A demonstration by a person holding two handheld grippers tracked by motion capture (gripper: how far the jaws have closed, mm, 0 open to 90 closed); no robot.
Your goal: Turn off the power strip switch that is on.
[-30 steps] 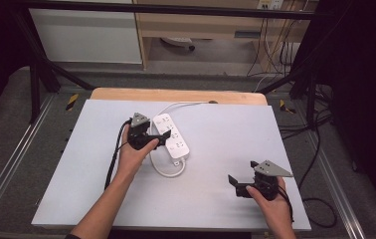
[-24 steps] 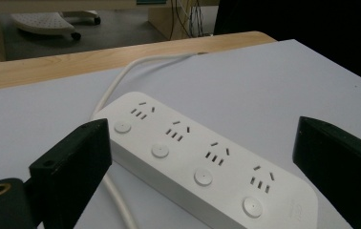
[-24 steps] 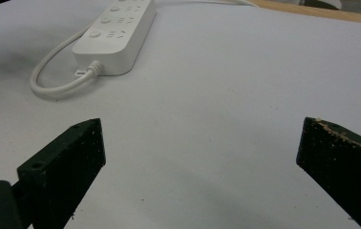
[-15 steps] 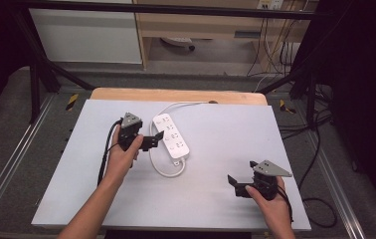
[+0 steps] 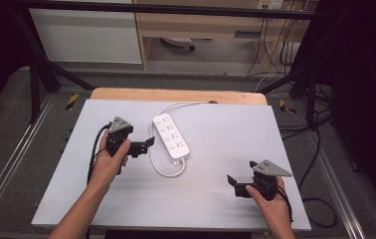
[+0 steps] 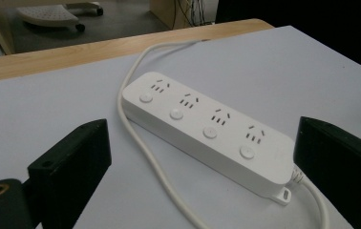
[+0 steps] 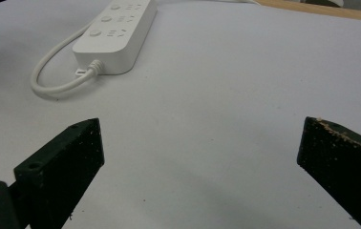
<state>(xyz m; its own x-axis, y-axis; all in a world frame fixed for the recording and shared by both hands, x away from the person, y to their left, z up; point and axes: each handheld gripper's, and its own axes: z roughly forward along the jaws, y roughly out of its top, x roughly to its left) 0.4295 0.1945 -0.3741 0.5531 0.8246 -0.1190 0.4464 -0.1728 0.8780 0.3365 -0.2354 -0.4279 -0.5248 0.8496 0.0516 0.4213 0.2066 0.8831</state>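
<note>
You are holding the left gripper (image 5: 143, 145) released, jaws wide, just left of the strip (image 5: 171, 136); the right gripper (image 5: 236, 183), also released, is waiting well apart. Strip looks rigid, light, smooth: grasp across its narrow sides, not the cord (image 6: 143, 143).

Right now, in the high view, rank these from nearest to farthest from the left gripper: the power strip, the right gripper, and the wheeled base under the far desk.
1. The white power strip lies just to the right of the left gripper, mid-table.
2. The right gripper is at the near right of the table.
3. The wheeled base stands on the floor beyond the table's far edge.
</note>
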